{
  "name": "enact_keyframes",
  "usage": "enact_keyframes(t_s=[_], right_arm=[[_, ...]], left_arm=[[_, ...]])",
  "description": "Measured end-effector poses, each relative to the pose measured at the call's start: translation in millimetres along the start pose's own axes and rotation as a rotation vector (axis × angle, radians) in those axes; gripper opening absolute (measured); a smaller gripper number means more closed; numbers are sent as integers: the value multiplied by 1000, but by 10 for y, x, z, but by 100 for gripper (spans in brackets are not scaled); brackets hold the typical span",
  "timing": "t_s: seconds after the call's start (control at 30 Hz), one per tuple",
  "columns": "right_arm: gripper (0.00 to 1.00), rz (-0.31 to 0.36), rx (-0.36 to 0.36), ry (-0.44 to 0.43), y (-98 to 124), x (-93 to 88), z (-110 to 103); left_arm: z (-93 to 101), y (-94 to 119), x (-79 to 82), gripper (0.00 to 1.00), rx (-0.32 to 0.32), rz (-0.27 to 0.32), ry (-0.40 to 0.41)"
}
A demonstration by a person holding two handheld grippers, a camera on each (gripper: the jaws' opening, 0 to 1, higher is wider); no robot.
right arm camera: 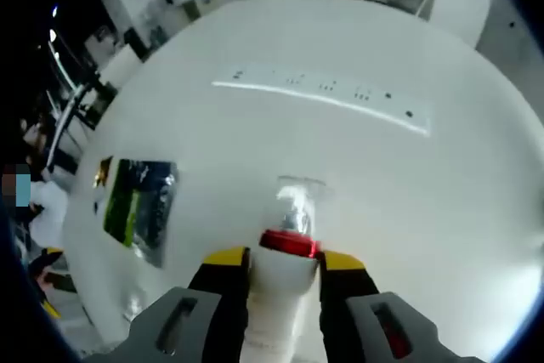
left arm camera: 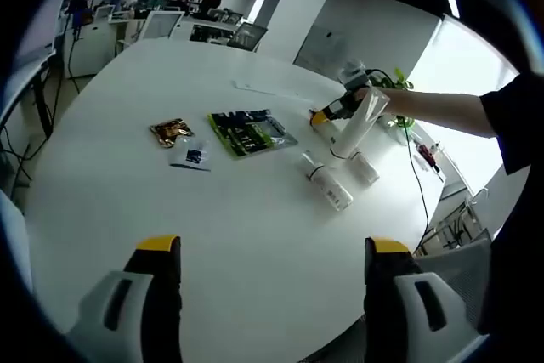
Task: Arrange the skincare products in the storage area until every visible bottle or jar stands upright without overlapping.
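Note:
In the right gripper view my right gripper [right arm camera: 280, 263] is shut on a white bottle [right arm camera: 279, 295] with a red ring and a clear cap [right arm camera: 296, 200], held above the table. The left gripper view shows that same right gripper [left arm camera: 330, 114] holding the bottle [left arm camera: 355, 125] tilted in the air at the far right. Below it two white bottles [left arm camera: 330, 187] [left arm camera: 365, 168] lie on their sides. My left gripper [left arm camera: 272, 248] stands open near the table's front edge, with nothing between its jaws.
On the white round table [left arm camera: 127, 201] lie a green packet [left arm camera: 248, 133] [right arm camera: 140, 198], a gold packet [left arm camera: 170, 131] and a small sachet [left arm camera: 192, 155]. A flat white strip [right arm camera: 331, 95] lies further back. A person's arm [left arm camera: 450, 112] reaches in from the right.

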State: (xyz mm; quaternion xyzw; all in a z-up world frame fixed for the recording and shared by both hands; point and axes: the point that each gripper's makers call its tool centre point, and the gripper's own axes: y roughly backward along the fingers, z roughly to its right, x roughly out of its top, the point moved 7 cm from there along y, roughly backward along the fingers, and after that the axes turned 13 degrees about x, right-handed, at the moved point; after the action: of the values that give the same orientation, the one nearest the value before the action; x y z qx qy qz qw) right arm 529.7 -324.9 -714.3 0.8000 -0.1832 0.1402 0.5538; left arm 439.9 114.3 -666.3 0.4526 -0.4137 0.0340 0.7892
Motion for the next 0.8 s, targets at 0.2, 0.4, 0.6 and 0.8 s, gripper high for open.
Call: enact_keyframes(t_s=[0.2,0.4,0.6,0.8], right_arm=[[19,50,-41,23,69,-47,63],[18,139,-45,26,216,-125,84],[18,262,-42,66,574,-143,37],[17,373,-81,98,1020,-222,-6]], left_arm=[[17,36,-6,83,2,2,0],[58,78,56,83,-2,13,-16],[158,95,147,83,-20,31,-41],[320,149,234,83,-51,51,-80]])
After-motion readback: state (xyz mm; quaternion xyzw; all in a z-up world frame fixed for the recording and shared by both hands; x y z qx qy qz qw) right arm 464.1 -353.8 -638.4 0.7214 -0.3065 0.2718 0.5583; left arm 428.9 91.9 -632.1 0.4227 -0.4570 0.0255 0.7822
